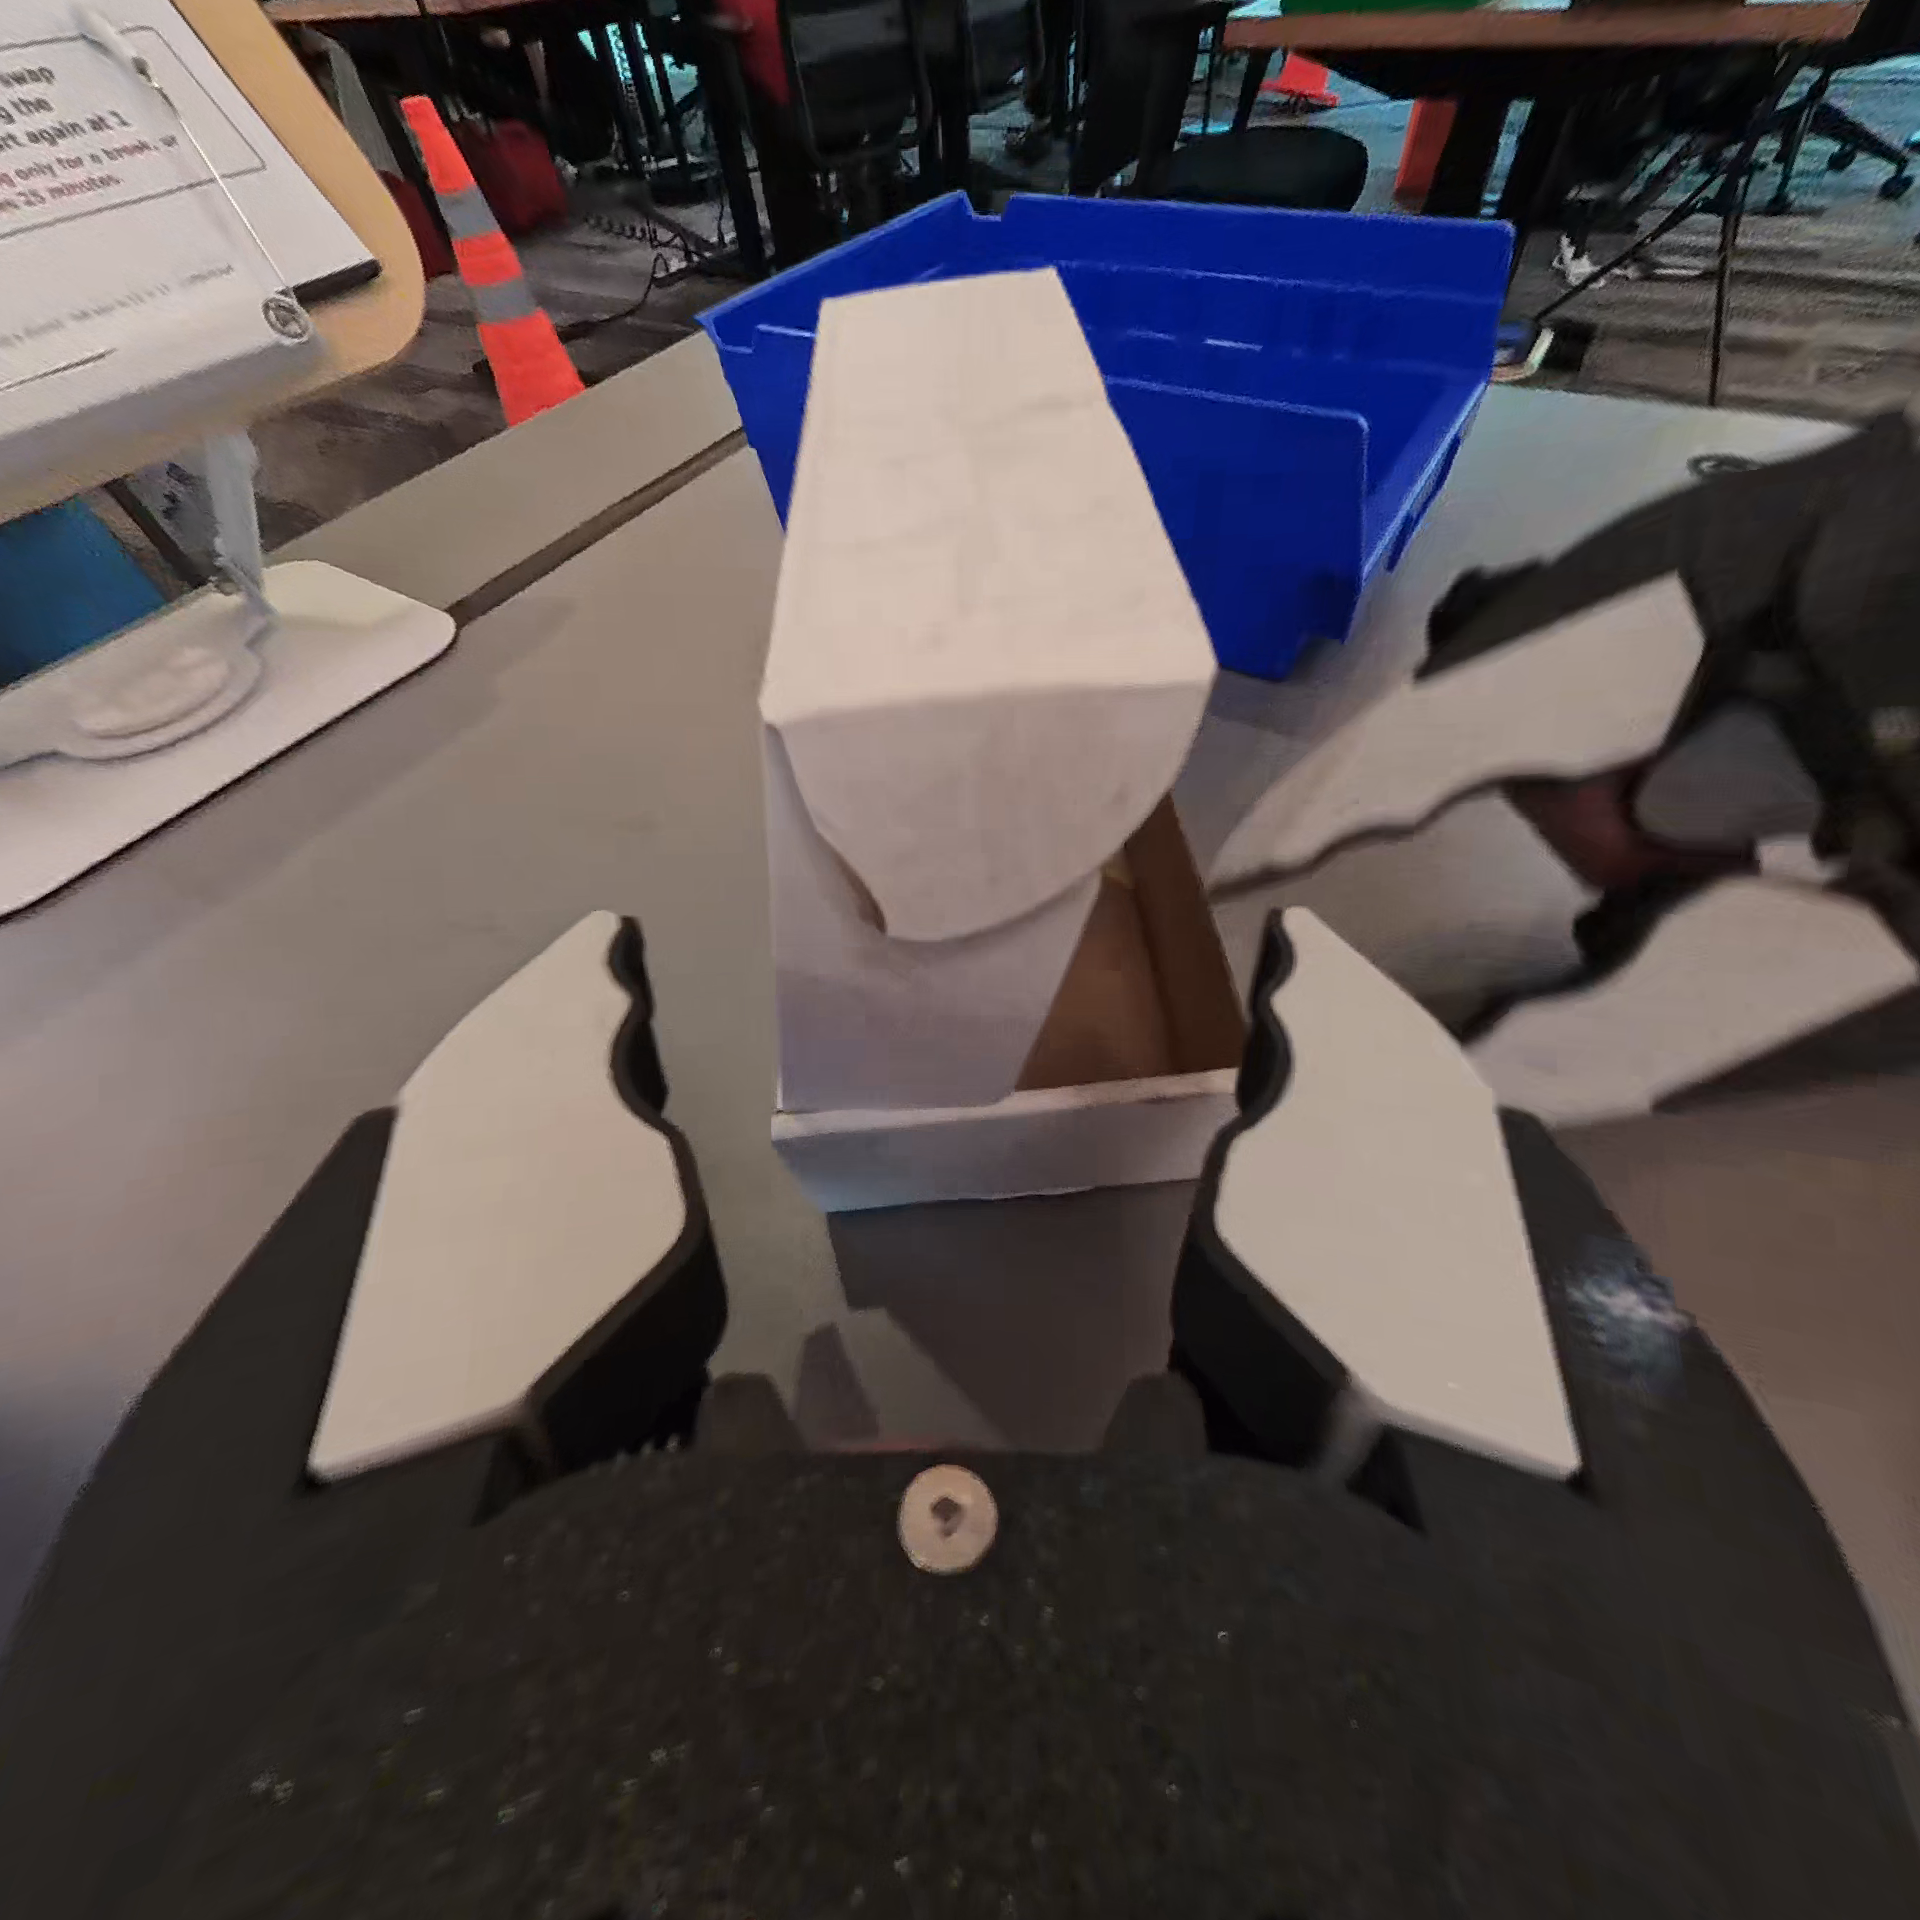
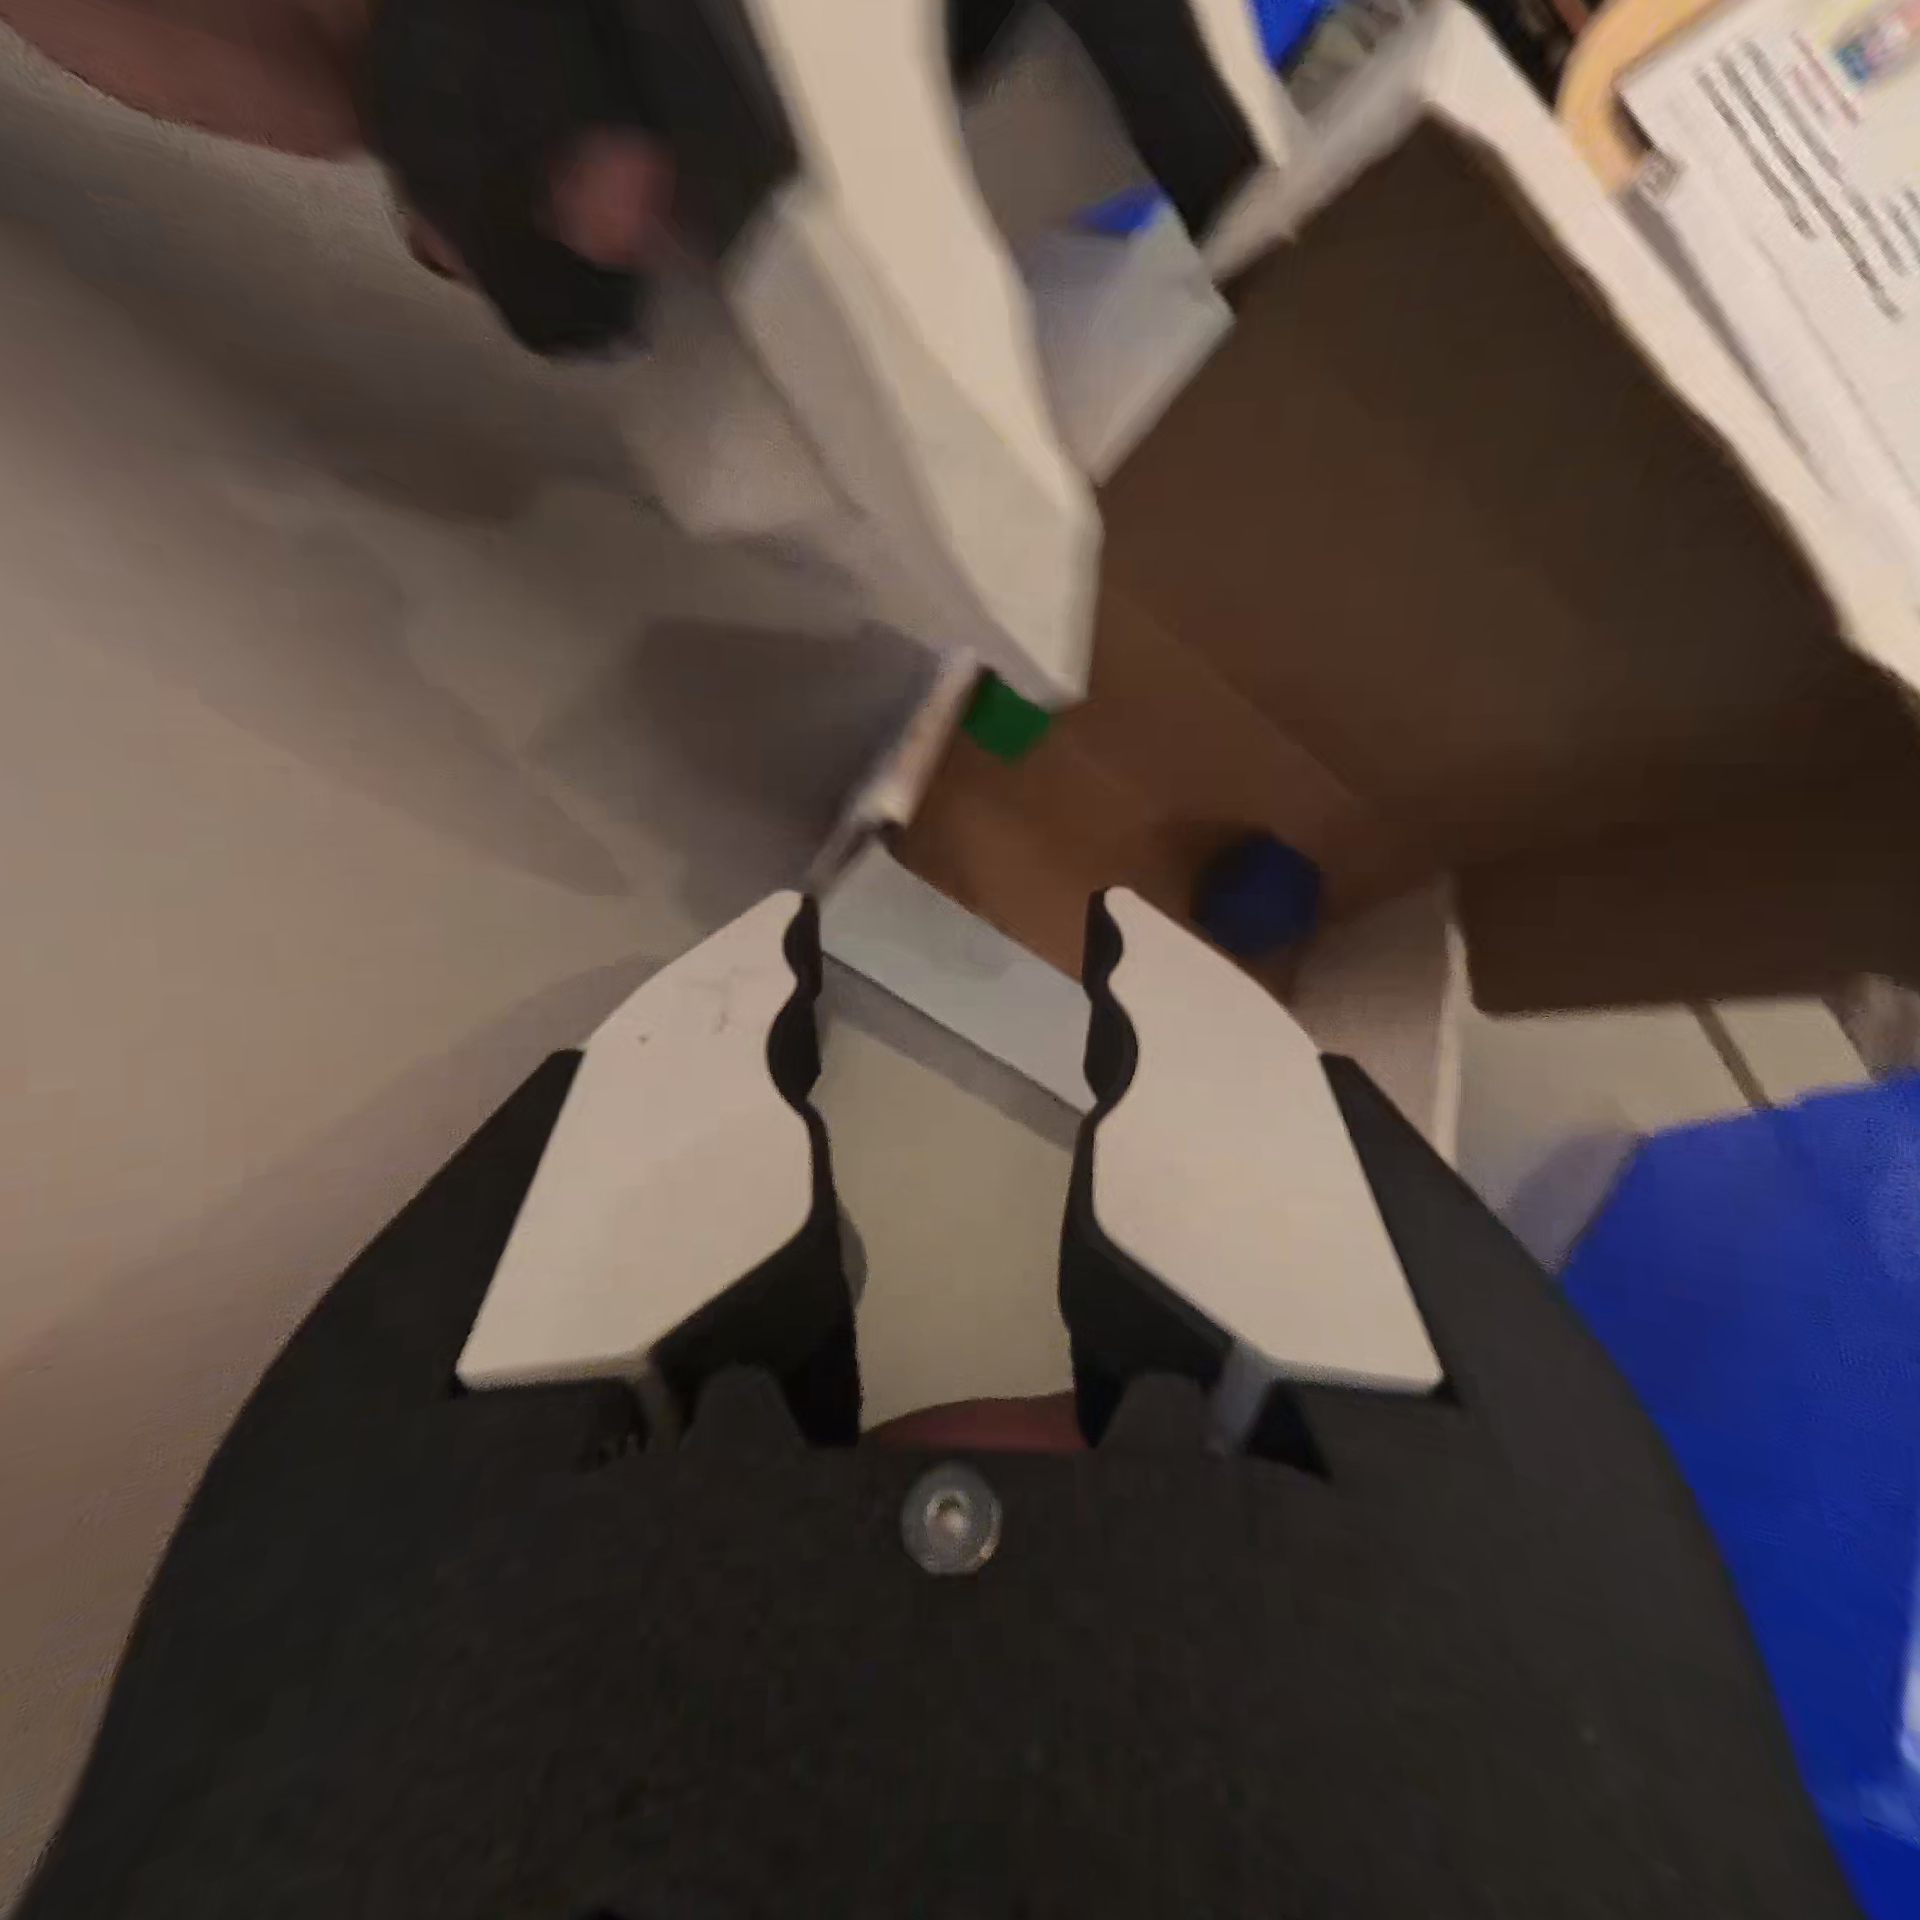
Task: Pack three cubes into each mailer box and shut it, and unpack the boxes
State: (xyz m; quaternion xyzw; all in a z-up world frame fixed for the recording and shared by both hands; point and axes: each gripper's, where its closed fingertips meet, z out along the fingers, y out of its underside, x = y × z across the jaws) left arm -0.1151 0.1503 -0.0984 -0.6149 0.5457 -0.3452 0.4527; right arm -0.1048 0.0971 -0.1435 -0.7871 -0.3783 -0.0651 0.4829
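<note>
Hovering with fingers spread, the left claw [image 1: 945,1029] faces the light, bendable mailer box [image 1: 997,1138], best pinched at its 12 o'clock lid edge, while the right claw [image 2: 951,971] is also spread.

A white printed sign [image 1: 135,208] on a stand and blurred printed sheets [image 2: 1808,187] bear writing
</note>
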